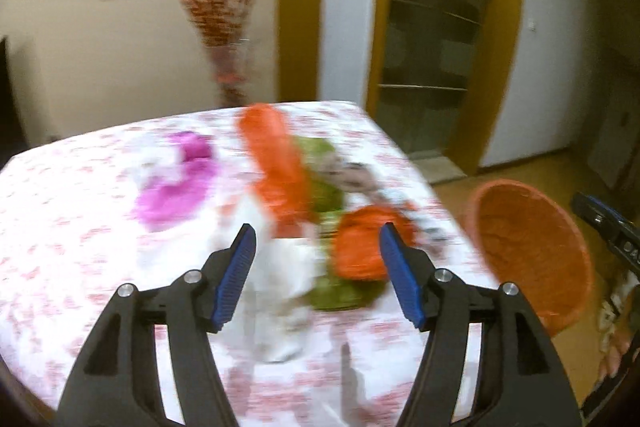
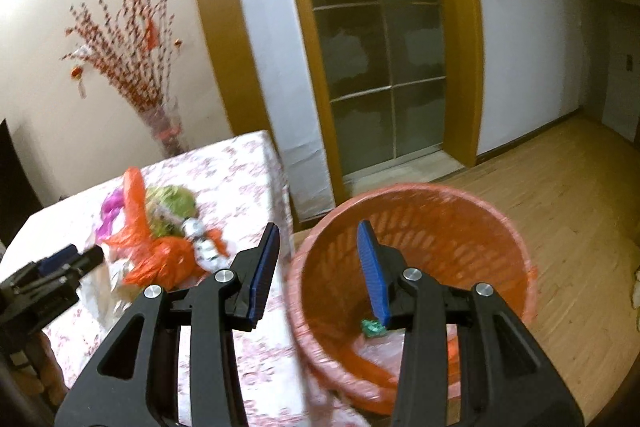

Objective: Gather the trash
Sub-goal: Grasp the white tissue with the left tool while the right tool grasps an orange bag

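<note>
The room has cream walls, a wood floor (image 2: 560,187) and a tall glass door (image 2: 380,67) with a yellow wood frame. A vase of red twigs (image 2: 132,67) stands by the wall, past the far end of the counter (image 1: 60,227). The counter has a white cloth with small red flowers on it.

The left claw (image 1: 318,255) hangs over the counter with its two blue pads wide apart and nothing between them. Just ahead of it lies the trash: orange bags (image 1: 276,167), a green wrapper (image 1: 320,163) under them, and a pink and white bag (image 1: 180,183) ahead and to the left. The picture is blurry, so small things in the pile are hard to tell. A white piece (image 1: 280,287) lies right under the claw.

The right claw (image 2: 320,263) is beside the counter's edge, pads apart and holding nothing. Right in front of it, on the floor, is an orange bin (image 2: 420,219). A small green scrap (image 2: 372,327) lies at the bottom, close to the claw's right pad. The trash pile is off to the left of this claw.
</note>
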Available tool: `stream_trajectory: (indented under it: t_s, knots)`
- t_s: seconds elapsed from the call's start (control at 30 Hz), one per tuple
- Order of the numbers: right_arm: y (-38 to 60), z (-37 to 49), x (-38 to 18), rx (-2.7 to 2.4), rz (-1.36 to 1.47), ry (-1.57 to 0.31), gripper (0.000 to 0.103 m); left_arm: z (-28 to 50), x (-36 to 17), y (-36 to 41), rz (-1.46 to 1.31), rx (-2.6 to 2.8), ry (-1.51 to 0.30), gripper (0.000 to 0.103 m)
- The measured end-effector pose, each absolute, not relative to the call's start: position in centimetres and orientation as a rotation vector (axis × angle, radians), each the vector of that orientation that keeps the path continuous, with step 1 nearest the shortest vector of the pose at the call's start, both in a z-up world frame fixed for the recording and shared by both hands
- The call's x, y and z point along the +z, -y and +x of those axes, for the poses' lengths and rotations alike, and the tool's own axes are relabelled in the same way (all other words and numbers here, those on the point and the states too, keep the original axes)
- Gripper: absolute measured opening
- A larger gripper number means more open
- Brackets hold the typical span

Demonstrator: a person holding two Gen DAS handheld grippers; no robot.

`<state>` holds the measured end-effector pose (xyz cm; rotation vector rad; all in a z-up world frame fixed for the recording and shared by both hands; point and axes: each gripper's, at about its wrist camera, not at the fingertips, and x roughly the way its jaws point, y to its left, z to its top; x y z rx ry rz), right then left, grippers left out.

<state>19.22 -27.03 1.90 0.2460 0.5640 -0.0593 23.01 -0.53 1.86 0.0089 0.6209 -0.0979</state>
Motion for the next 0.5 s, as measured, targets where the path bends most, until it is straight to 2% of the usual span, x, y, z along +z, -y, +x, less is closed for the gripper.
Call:
stream_trajectory:
  t_s: [0.43,0.47,0.5]
  knots:
    - [21.0,20.8,0.0,0.05,0.197,-0.652,0.041,25.2,-0.9,-2.9,-0.028,-0.05,-0.705,0.063]
    - [20.8,20.8,-0.1,0.053,0.195,-0.656,0.041,25.5,-1.2,-2.9,-0.03,-0.05,-0.711,0.062]
    - [20.6,20.9,-0.2,0.057,0.193,-0.66,0.041,25.7,-1.4,-2.9,-0.032,-0.05,-0.719,0.055]
